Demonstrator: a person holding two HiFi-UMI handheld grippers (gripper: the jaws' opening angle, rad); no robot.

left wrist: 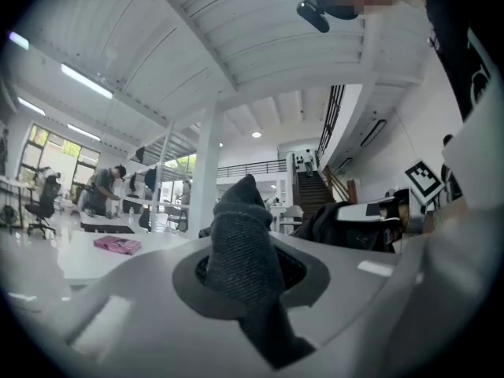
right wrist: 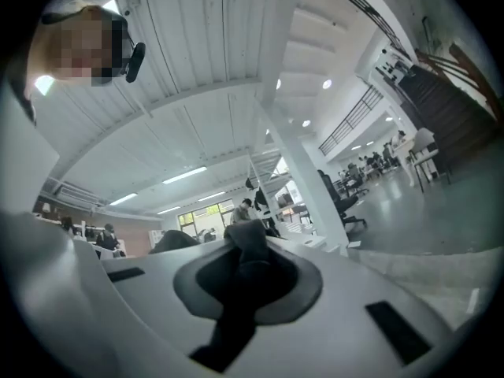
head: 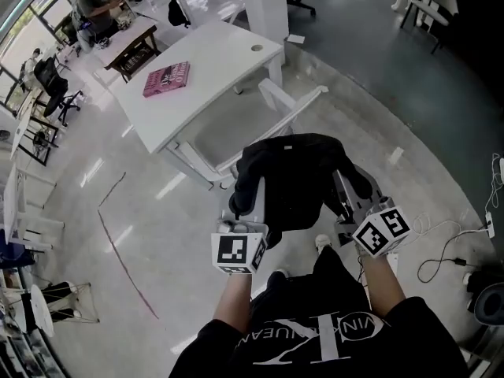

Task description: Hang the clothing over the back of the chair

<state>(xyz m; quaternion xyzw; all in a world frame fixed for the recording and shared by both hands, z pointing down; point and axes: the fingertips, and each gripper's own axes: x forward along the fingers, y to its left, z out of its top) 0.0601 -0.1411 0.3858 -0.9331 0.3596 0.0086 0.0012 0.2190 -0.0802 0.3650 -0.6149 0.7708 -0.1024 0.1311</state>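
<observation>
Left tool and right tool each pinched the soft, light black garment near its top corners; it hung limp.

We see bright, even light from windows and ceiling strip lights; the floor shows glare, and fisheye edges darken and bend.
</observation>
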